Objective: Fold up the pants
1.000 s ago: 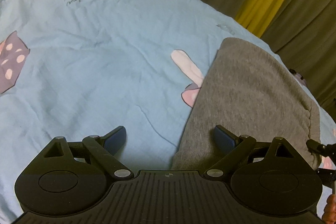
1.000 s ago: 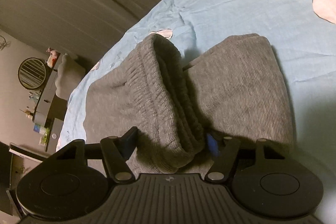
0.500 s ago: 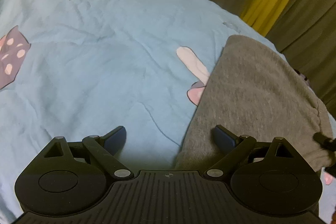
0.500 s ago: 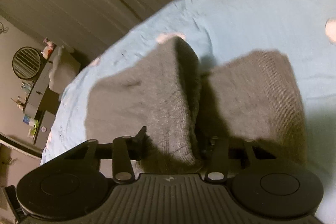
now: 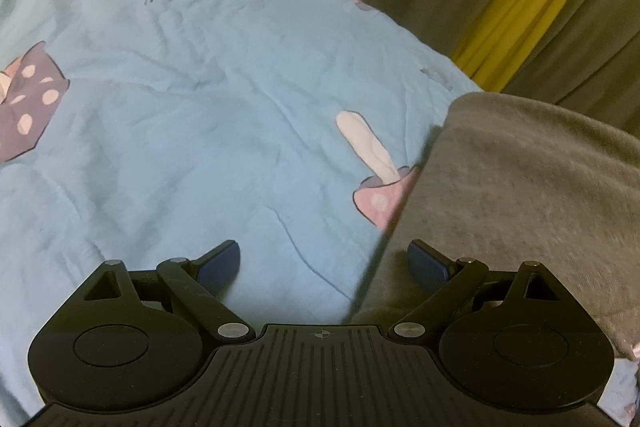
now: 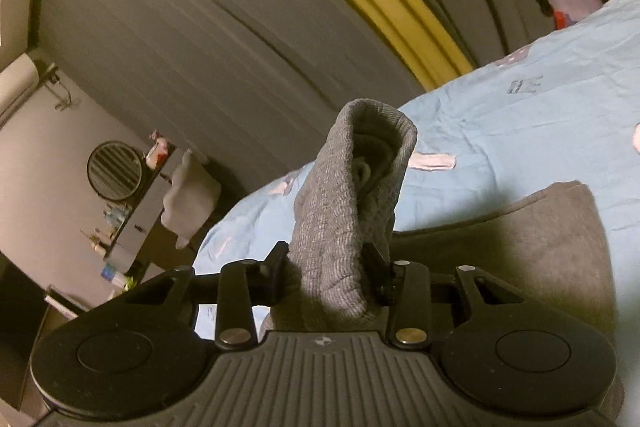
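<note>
Soft, floppy grey pants (image 6: 344, 227): right claw (image 6: 326, 267) just closed on bunched waistband, left claw (image 5: 324, 259) wide open, empty; grip thick hems.

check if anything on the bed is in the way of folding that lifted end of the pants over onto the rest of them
Nothing visible is. The right gripper is shut on the lifted end of the grey pants, and the flat part beyond it is bare. Only the blue bedsheet lies around it. The left gripper is open at the pants' edge.
</note>
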Motion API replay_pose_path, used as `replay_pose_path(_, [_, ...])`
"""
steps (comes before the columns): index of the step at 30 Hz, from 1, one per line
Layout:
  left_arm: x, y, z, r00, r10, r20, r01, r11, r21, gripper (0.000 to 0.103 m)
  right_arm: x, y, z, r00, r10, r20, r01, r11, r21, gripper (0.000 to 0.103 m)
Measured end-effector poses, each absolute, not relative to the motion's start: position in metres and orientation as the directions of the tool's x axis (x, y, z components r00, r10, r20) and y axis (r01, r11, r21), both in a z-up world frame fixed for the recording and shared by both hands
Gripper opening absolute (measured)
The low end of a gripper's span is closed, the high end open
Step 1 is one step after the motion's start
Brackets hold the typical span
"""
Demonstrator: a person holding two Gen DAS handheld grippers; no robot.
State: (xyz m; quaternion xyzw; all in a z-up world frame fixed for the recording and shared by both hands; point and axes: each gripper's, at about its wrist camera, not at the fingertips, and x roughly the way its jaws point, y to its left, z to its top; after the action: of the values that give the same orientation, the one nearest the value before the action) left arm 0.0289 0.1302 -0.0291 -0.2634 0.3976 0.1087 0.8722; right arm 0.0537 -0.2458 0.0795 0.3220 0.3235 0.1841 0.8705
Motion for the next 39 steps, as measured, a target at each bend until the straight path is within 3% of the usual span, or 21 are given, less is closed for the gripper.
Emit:
replay_pose_path(12, [0.029, 0.116, -0.025, 0.674, -0.079, -0.734, -0.301, 0.878, -0.371, 0.095, 0.022, -0.295, 0.035, 0.739, 0.482, -0.471, 0.04, 0.666, 0.745, 0.038])
replay_pose_path(15, [0.031, 0.111, -0.027, 0.661, -0.118, -0.741, -0.267, 0.886, -0.379, 0.095, 0.015, -0.31, 0.005, 0.727, 0.436, -0.53, 0.125, 0.676, 0.727, 0.038])
replay_pose_path(19, [0.035, 0.096, -0.029, 0.611, -0.183, -0.77, -0.188, 0.912, -0.365, 0.095, 0.023, -0.321, -0.05, 0.653, 0.332, -0.681, 0.247, 0.757, 0.605, 0.043])
replay_pose_path(23, [0.028, 0.076, -0.021, 0.603, -0.19, -0.775, -0.095, 0.947, -0.306, 0.095, 0.027, -0.335, -0.06, 0.659, 0.39, -0.644, 0.272, 0.674, 0.686, 0.046])
replay_pose_path(29, [0.014, 0.028, -0.016, 0.588, -0.077, -0.805, 0.073, 0.996, -0.042, 0.098, 0.02, -0.338, -0.068, 0.667, 0.407, -0.624, 0.267, 0.651, 0.711, 0.048])
replay_pose_path(34, [0.012, 0.011, -0.022, 0.536, -0.12, -0.836, 0.191, 0.981, -0.019, 0.098, 0.021, -0.338, -0.068, 0.667, 0.419, -0.615, 0.263, 0.64, 0.722, 0.049])
replay_pose_path(39, [0.015, 0.003, -0.034, 0.462, -0.085, -0.883, 0.226, 0.974, 0.024, 0.099, 0.021, -0.341, -0.07, 0.667, 0.434, -0.606, 0.261, 0.626, 0.735, 0.049])
